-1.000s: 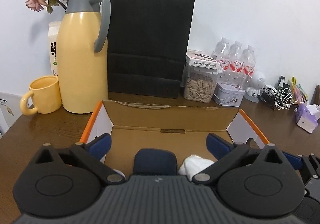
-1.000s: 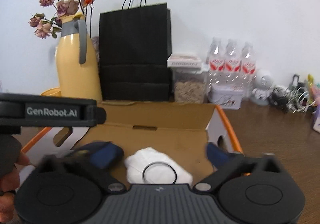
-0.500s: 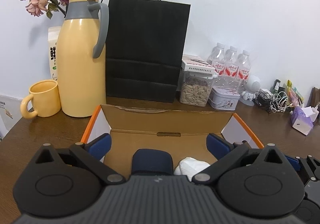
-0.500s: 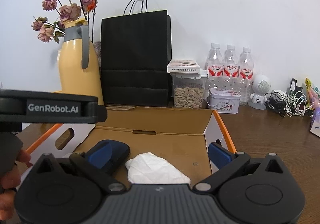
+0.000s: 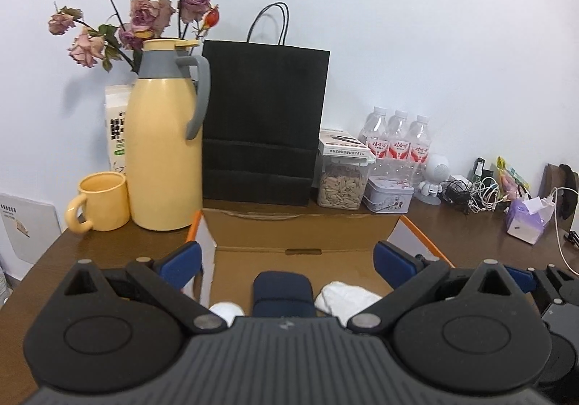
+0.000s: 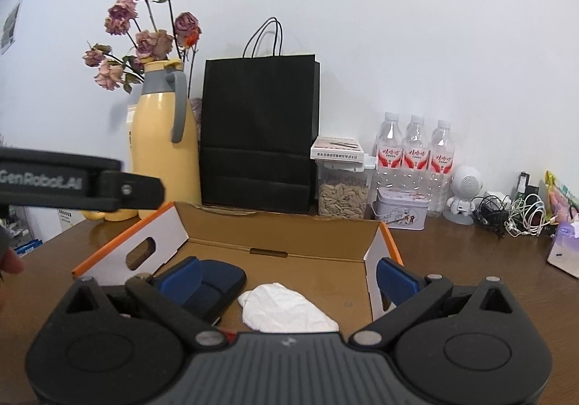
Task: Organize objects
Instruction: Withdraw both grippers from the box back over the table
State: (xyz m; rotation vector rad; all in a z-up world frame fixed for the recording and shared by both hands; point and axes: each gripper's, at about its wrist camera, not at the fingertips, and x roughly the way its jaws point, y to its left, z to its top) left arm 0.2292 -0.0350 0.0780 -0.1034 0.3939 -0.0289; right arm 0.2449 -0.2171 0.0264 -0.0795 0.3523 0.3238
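Left tongs [image 5: 286, 256]: held level above the near edge of the cardboard box [image 5: 296, 231], blue-padded fingers [image 5: 181, 255] spread wide, nothing between them. Right tongs [image 6: 287, 273]: same level pose just above the same box, jaws wide apart and empty; the left tool's black body crosses that view's left side. Cardboard box: shallow, open-topped, brown corrugated inside, white side flaps with orange edges, one flap with an oval hand-hole; it lies directly ahead of and below both tongs on the dark wood worktop [image 5: 108, 242]. Contents, left to right as seen past the left tongs: a small white rounded item [image 5: 226, 311], only partly visible; a dark navy soft pouch [image 5: 282, 293] with rounded corners, lying between the fingers' line of sight; a crumpled white cloth [image 5: 345, 298] close beside it, toward the right finger. Beyond the box, left to right: a glossy yellow mug [image 5: 101, 202]; a tall yellow thermos jug [image 5: 164, 152] with grey collar and handle, dried pink roses [image 5: 144, 14] rising behind it; an upright matte black paper bag [image 5: 262, 123] with cord handles; a clear seed canister [image 5: 342, 180]; a small tin [image 5: 389, 193]; three plastic water bottles [image 5: 398, 141]; tangled cables [image 5: 477, 190] far right.
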